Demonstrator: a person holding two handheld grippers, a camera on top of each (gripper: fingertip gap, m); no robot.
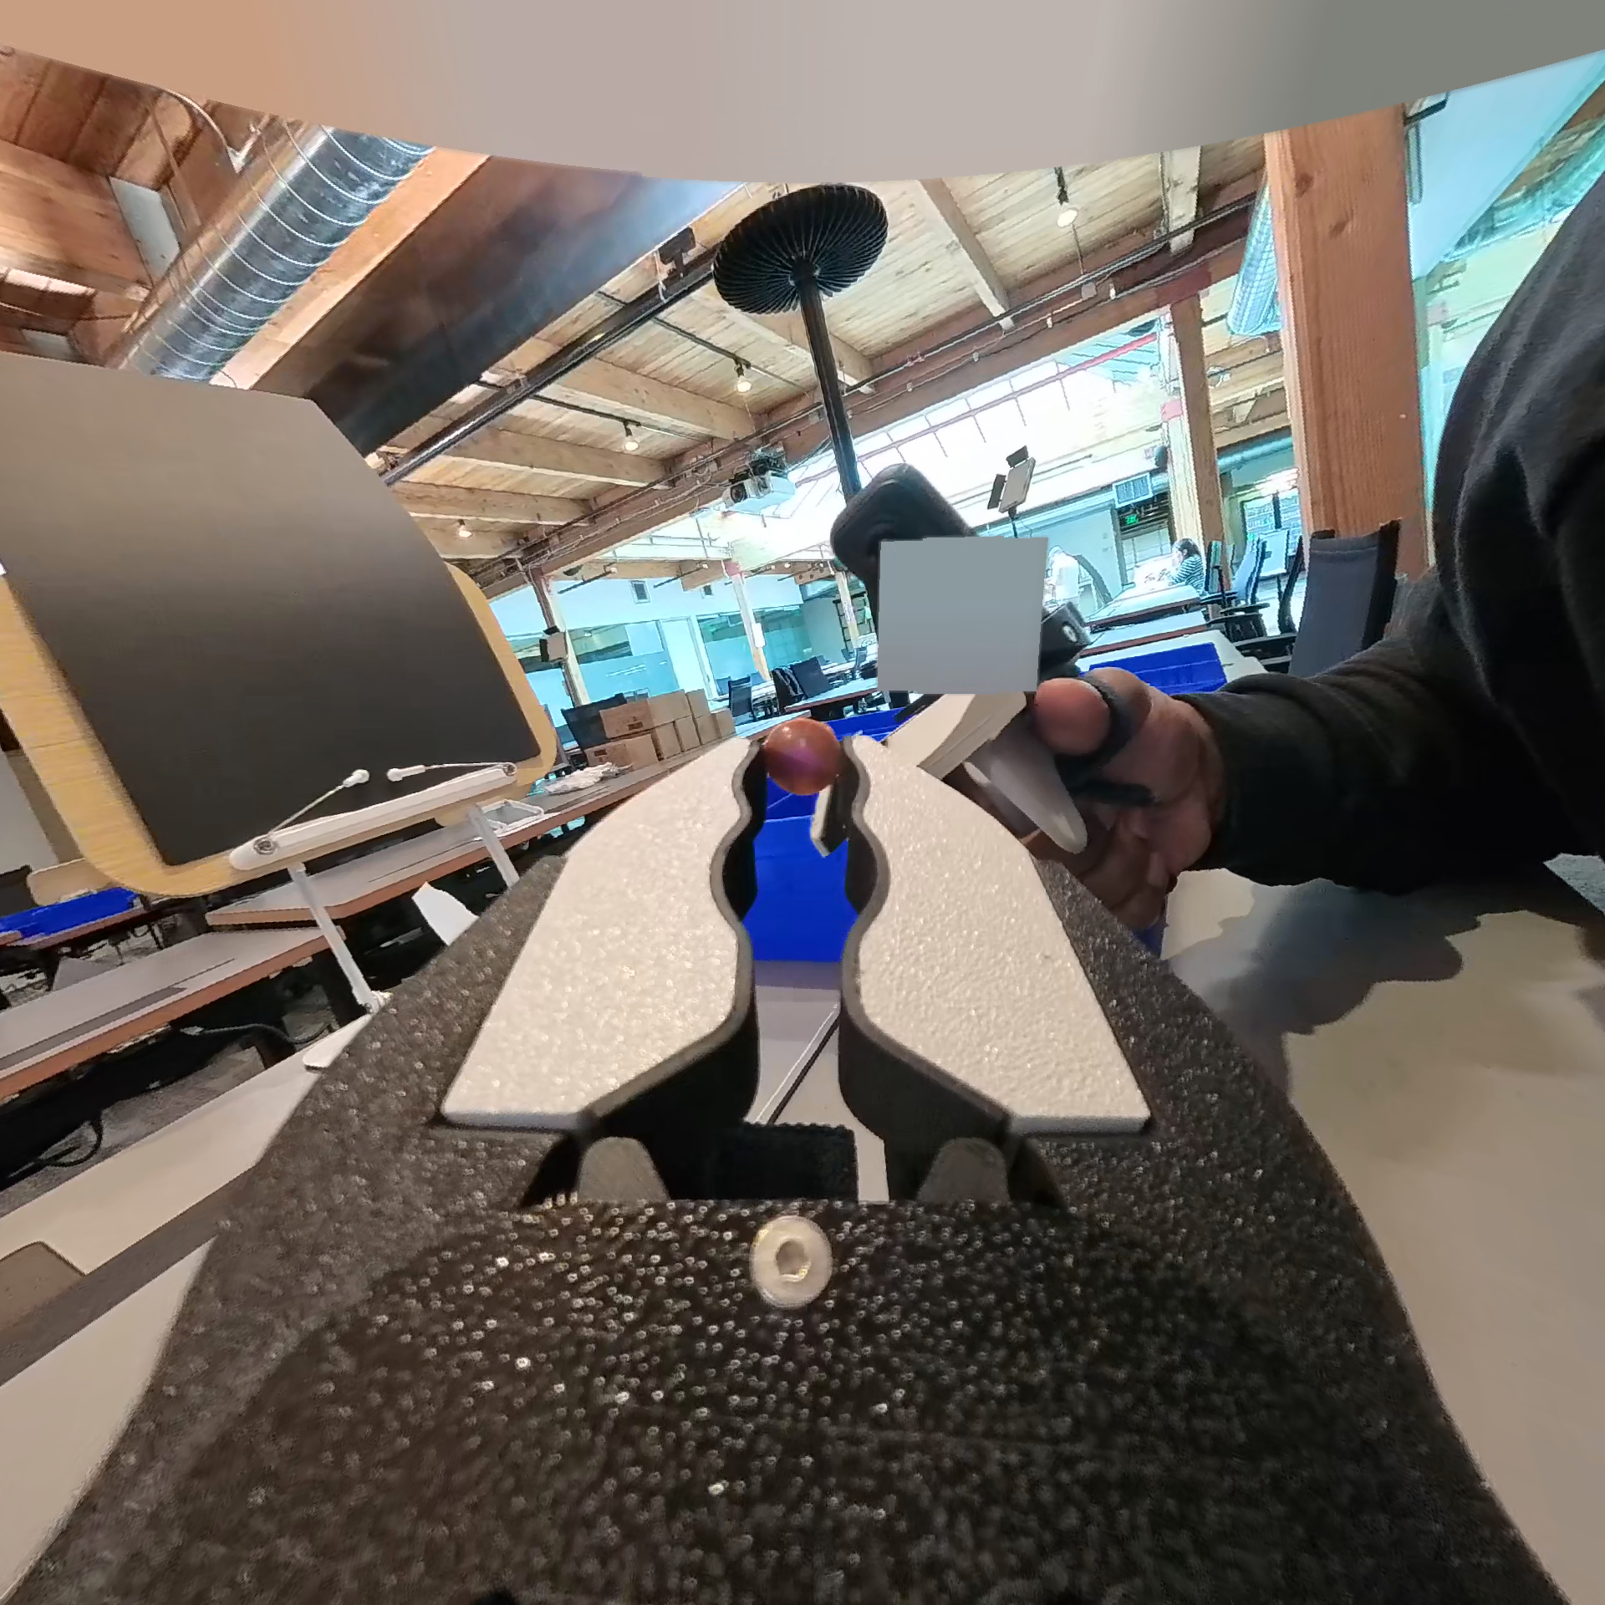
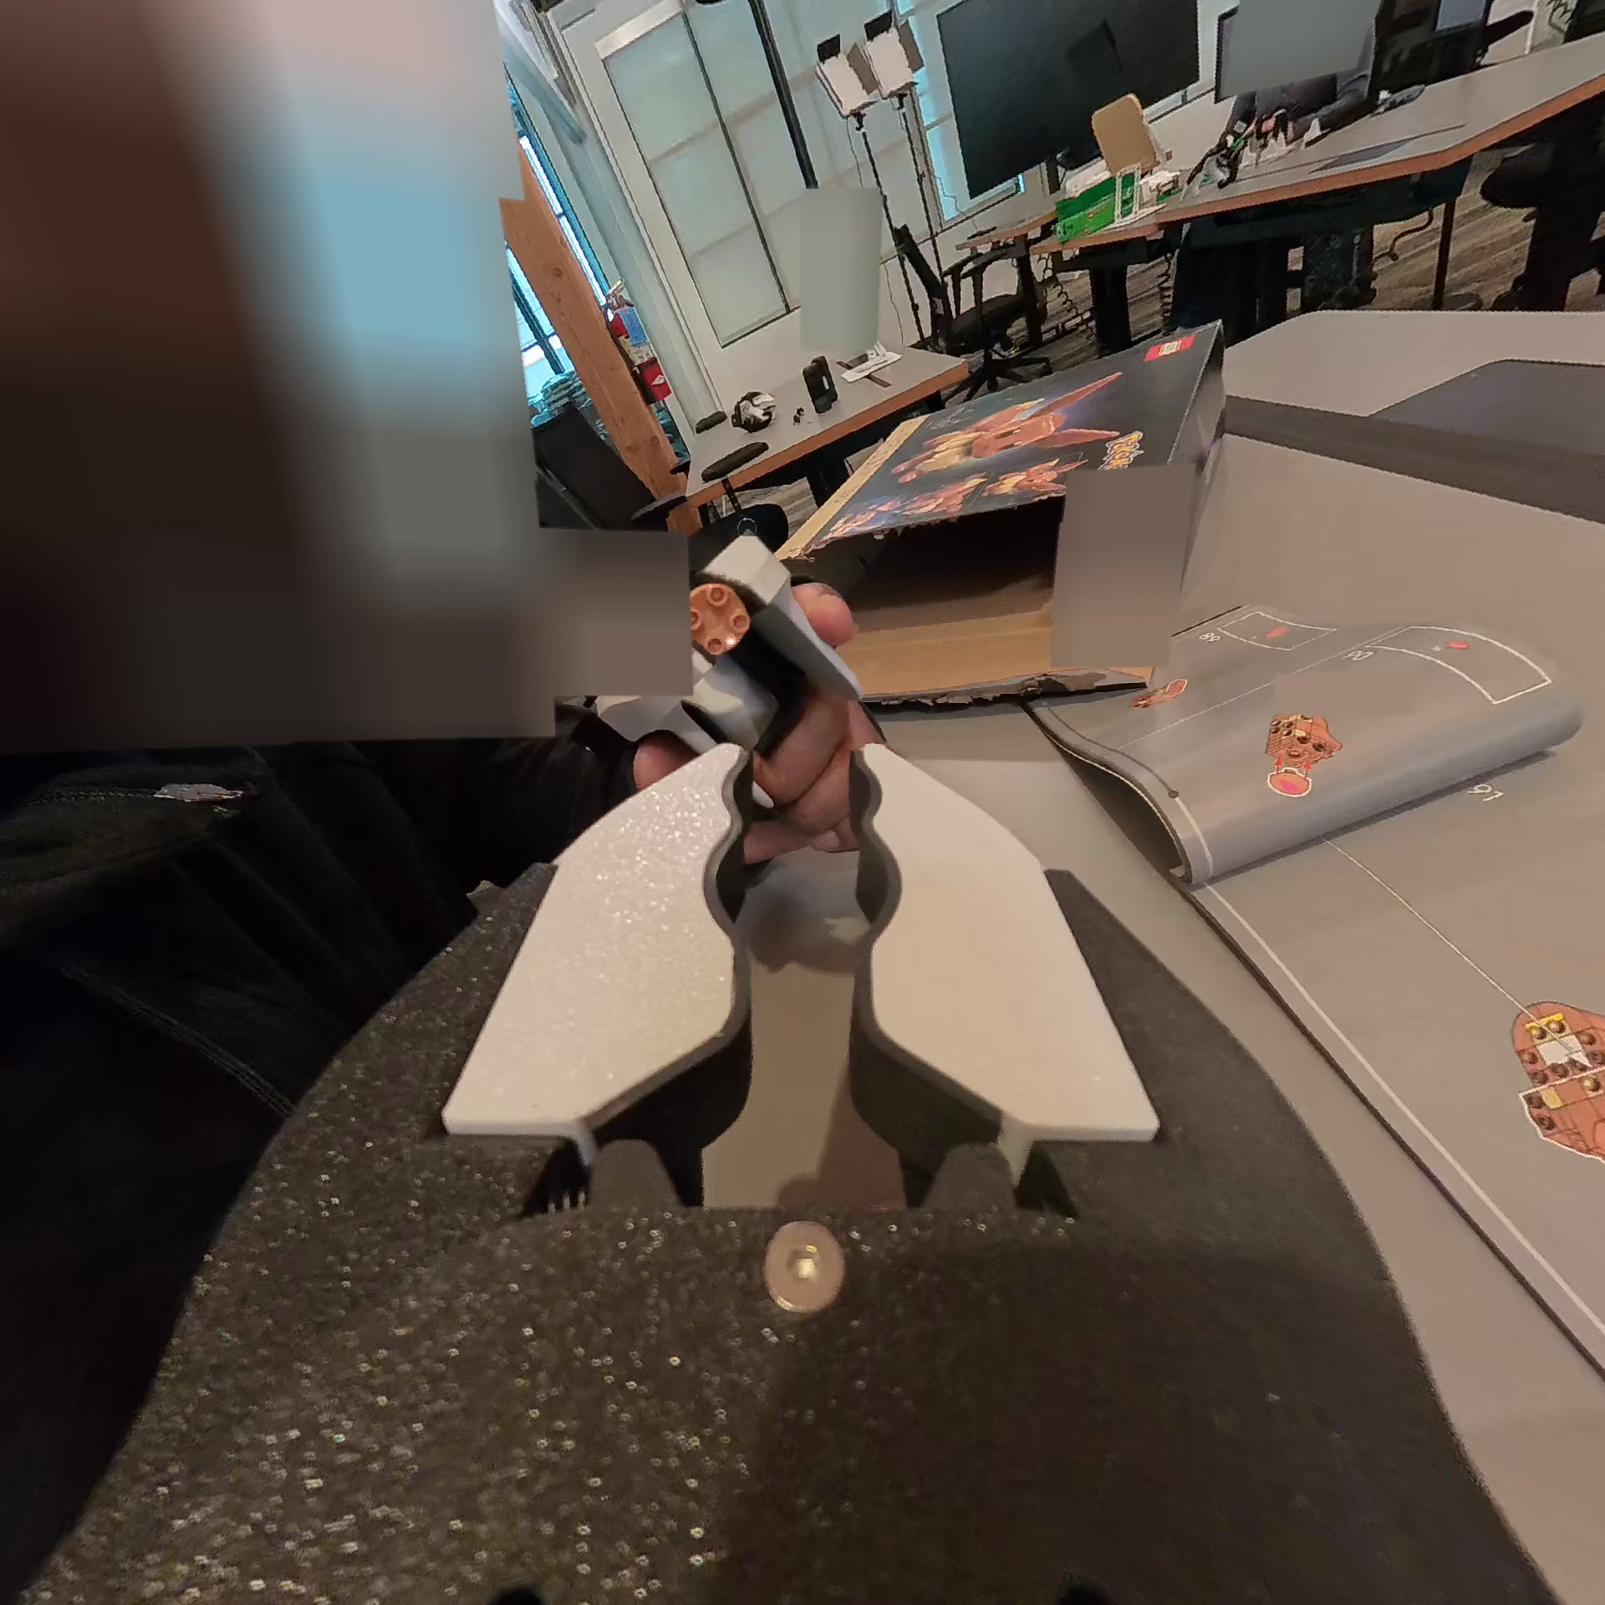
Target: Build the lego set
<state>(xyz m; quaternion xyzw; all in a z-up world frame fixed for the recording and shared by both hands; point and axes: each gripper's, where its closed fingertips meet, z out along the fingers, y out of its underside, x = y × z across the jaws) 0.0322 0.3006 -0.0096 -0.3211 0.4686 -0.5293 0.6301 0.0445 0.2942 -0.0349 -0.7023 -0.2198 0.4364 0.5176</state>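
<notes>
My left gripper (image 1: 803, 769) is shut on a small round brown brick (image 1: 801, 754), pinched at its fingertips and held up in the air. The brick also shows in the right wrist view (image 2: 719, 618), with its studded face turned toward that camera. My right gripper (image 2: 803, 777) is open with nothing between its pads. It points at the hand (image 2: 808, 782) that holds the left gripper, just below the brick. In the left wrist view the right gripper (image 1: 973, 734) sits close behind and to the right of the brick, held by a hand in a dark sleeve.
An open brick-set box (image 2: 1042, 452) lies on the grey table (image 2: 1086, 912) beyond the grippers. An open instruction booklet (image 2: 1346, 747) lies to the right. A blue bin (image 1: 795, 894) stands behind the left gripper, and a dark panel on a white stand (image 1: 217, 608) at the left. Less than 4 cm separates the two grippers' tips.
</notes>
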